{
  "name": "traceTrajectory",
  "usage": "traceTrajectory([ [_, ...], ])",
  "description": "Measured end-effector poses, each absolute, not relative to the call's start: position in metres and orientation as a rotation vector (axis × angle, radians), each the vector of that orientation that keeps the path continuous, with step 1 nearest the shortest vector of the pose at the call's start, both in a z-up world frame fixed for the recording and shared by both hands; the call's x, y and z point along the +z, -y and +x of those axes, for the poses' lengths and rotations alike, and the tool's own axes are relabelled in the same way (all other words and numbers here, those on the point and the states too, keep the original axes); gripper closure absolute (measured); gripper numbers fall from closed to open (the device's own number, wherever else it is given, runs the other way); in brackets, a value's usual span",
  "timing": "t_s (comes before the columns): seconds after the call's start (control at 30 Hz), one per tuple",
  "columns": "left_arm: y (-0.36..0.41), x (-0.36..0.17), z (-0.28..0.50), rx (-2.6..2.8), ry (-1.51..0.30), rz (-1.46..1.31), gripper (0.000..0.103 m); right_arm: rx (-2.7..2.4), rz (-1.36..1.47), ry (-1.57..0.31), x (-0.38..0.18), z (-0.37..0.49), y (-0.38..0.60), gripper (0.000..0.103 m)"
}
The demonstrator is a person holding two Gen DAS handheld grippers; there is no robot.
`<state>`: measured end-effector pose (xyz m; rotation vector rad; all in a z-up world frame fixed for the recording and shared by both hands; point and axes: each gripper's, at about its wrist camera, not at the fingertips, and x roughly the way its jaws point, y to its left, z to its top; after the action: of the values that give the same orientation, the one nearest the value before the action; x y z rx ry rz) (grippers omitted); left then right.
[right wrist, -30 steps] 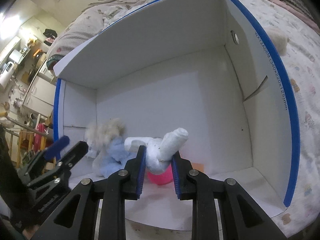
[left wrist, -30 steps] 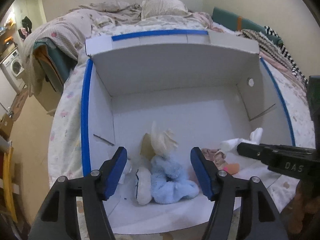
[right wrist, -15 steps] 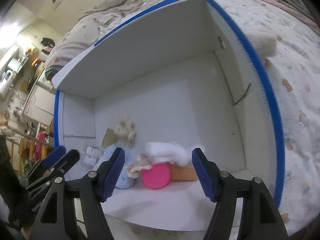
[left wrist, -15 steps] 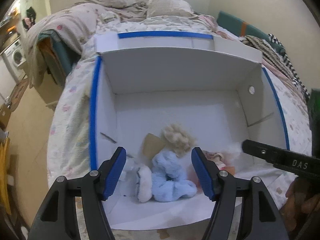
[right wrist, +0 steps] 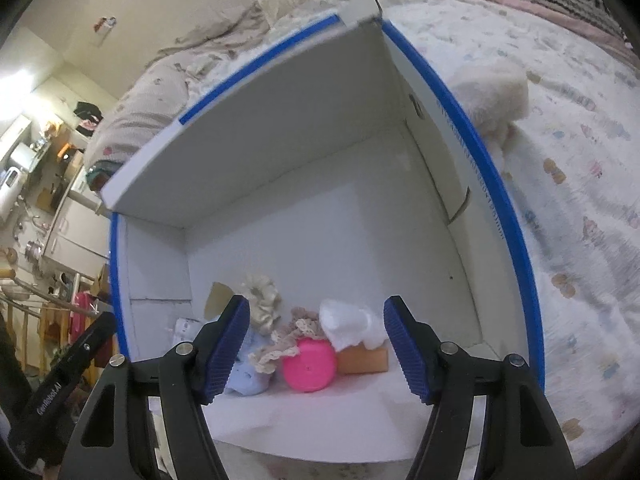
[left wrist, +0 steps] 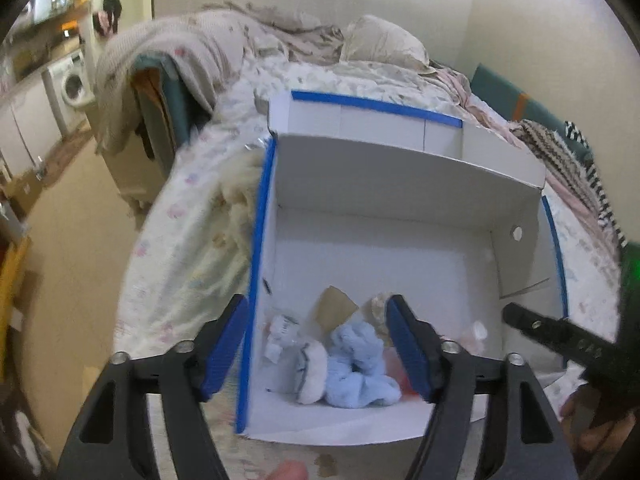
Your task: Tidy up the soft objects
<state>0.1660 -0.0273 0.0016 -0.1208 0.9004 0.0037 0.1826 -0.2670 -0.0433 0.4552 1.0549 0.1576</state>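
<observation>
A white cardboard box with blue-taped edges (left wrist: 400, 184) sits on the bed (right wrist: 580, 128), its flaps standing up, and both claws hang over its near end, tilted down into it. The left claw (left wrist: 318, 350) is opening, its blue pads spread apart and pressing on nothing; the box's left wall crosses the gap just inside the left pad, and the fluffy light-blue toy (left wrist: 356, 368) lies on the box floor below the gap, not held. Beside that toy sits a small white plush piece (left wrist: 312, 368), with a brown card scrap (left wrist: 334, 310) propped behind them and a small printed packet (left wrist: 280, 332) towards the left wall. The right claw (right wrist: 316, 346) also stands wide, gripping nothing. Below its gap, on the box floor, a pink ball (right wrist: 308, 364) rests against an orange block (right wrist: 364, 360); a white soft cloth (right wrist: 348, 324) lies on top of the block, and a beige lacy piece (right wrist: 288, 340) drapes over the ball's left side. A cream fluffy scrunchie (right wrist: 262, 300) sits behind them, near the blue toy. All these soft things are bunched at the near end of the box, the far part of its floor bare. Outside the box, on the bedspread just past its right wall, a cream fluffy item (right wrist: 492, 92) lies by itself. The right claw's black arm shows at the right edge of the left wrist view.
</observation>
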Motion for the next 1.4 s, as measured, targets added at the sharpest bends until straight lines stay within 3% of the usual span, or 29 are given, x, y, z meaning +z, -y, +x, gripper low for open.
traceTrajectory([
  [0.2,0.021,0.017,0.146,0.066,-0.831,-0.075,0.018,0.152,0.341,-0.905,-0.007,0.157,0.255,0.029],
  [0.3,0.016,0.027,0.134,0.062,-0.792,-0.094,0.014,0.147,0.304,-0.828,0.012,0.139,0.250,0.016],
  [0.43,0.010,0.045,0.112,0.033,-0.728,-0.150,0.008,0.157,0.260,-0.726,0.037,0.113,0.243,0.014],
  [0.47,0.009,0.049,0.107,0.030,-0.716,-0.147,0.006,0.157,0.249,-0.707,0.042,0.108,0.242,0.011],
  [0.5,0.007,0.055,0.099,0.029,-0.698,-0.144,0.004,0.157,0.242,-0.695,0.045,0.103,0.240,0.001],
  [0.53,0.007,0.060,0.091,0.029,-0.683,-0.145,0.001,0.158,0.237,-0.685,0.048,0.097,0.238,0.000],
  [0.97,0.005,0.061,0.021,0.006,-0.693,-0.087,0.001,0.175,0.191,-0.667,0.051,0.033,0.218,0.000],
  [1.4,0.013,0.027,0.030,0.016,-0.761,-0.060,0.001,0.131,0.126,-0.755,0.012,0.042,0.211,0.000],
])
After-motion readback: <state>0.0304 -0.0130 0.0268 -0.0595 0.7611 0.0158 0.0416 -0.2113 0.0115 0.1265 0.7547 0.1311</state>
